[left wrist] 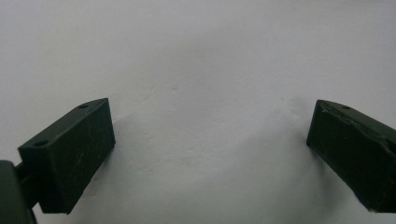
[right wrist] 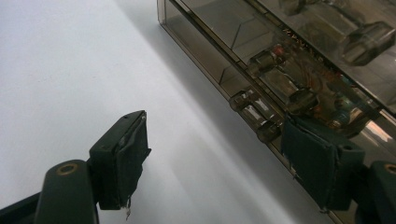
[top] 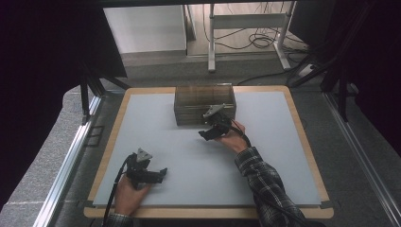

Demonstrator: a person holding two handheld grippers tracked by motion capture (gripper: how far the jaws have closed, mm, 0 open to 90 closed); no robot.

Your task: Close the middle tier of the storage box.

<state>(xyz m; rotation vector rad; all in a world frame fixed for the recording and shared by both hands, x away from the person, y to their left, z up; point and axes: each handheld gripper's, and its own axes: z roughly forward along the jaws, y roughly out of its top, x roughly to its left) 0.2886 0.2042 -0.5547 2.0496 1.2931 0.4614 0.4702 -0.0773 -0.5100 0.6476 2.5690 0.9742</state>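
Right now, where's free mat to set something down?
Free: the mat left of the drawer box, and between the left gripper and the sleeve. Crowded: the box's front, where the right gripper sits open.

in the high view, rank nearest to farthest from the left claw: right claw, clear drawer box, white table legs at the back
From the left claw:
1. right claw, ahead and to the right, mid-table.
2. clear drawer box, beyond it at the table's far edge.
3. white table legs, on the floor past the table.
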